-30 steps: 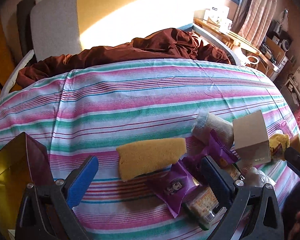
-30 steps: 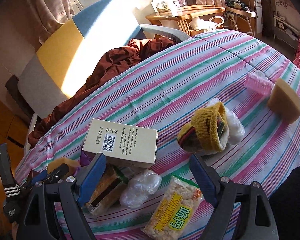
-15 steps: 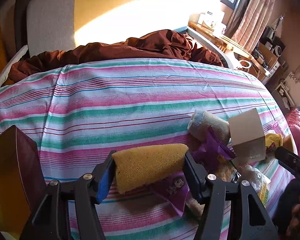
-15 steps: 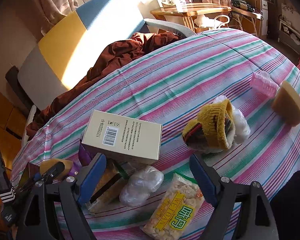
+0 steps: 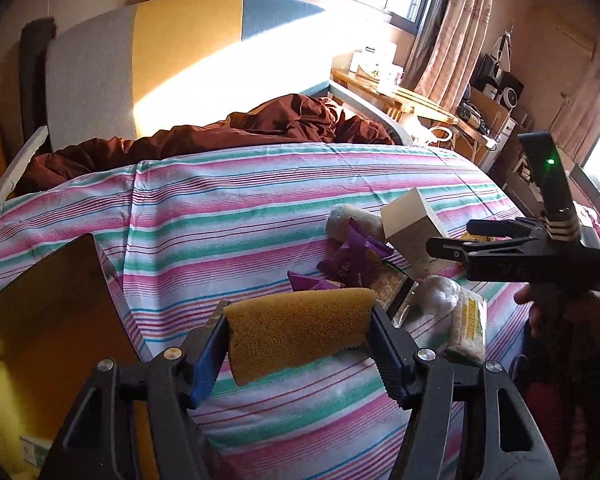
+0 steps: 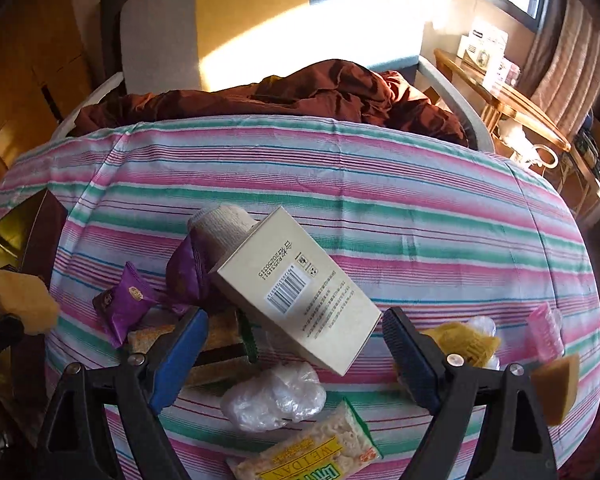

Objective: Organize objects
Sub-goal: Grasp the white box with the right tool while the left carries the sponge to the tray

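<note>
My left gripper [image 5: 300, 340] is shut on a yellow sponge [image 5: 296, 330] and holds it above the striped bedspread [image 5: 228, 216]. The sponge also shows at the left edge of the right wrist view [image 6: 18, 300]. My right gripper [image 6: 294, 350] is open and empty, above a beige carton with a barcode [image 6: 296, 292]. The carton leans on a pile of purple snack packets [image 6: 126, 302], a beige fabric roll [image 6: 224, 226], a cracker pack [image 6: 220, 338], a clear plastic bag [image 6: 274, 396] and a Weidan snack pack [image 6: 312, 450].
An open dark box with a golden inside [image 5: 48, 320] stands at the left edge of the bed. A yellow knitted item [image 6: 470, 344], a pink brush [image 6: 546, 332] and a second sponge wedge [image 6: 556, 388] lie at the right. A brown blanket [image 6: 300, 96] lies at the far side.
My left gripper has closed on the yellow sponge and lifted it off the bedspread. My right gripper has moved left over the beige carton and stays open.
</note>
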`<action>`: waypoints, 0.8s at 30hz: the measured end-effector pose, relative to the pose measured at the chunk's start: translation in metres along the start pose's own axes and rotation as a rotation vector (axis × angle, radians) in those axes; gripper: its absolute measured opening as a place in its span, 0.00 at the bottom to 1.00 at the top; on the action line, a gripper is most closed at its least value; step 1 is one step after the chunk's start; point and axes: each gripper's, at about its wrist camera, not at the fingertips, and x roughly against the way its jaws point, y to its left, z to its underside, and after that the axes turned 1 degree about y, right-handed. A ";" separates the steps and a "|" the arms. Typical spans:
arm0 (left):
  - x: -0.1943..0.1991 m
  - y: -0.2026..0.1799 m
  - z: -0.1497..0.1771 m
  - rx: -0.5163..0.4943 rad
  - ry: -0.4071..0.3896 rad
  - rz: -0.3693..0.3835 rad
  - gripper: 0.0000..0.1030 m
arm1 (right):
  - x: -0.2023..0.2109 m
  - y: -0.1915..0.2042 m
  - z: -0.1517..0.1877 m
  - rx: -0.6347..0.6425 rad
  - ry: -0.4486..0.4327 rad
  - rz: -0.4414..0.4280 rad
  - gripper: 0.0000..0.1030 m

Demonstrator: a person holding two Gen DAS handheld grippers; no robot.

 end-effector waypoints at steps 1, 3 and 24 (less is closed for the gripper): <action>0.005 0.002 0.003 0.006 -0.003 0.009 0.64 | -0.004 -0.002 -0.005 0.034 0.012 -0.006 0.88; 0.013 0.005 0.009 0.016 -0.008 0.022 0.64 | -0.014 -0.002 -0.011 0.104 0.049 -0.023 0.88; 0.054 0.043 0.052 0.142 -0.009 0.016 0.65 | -0.044 -0.016 0.002 -0.032 0.082 0.033 0.49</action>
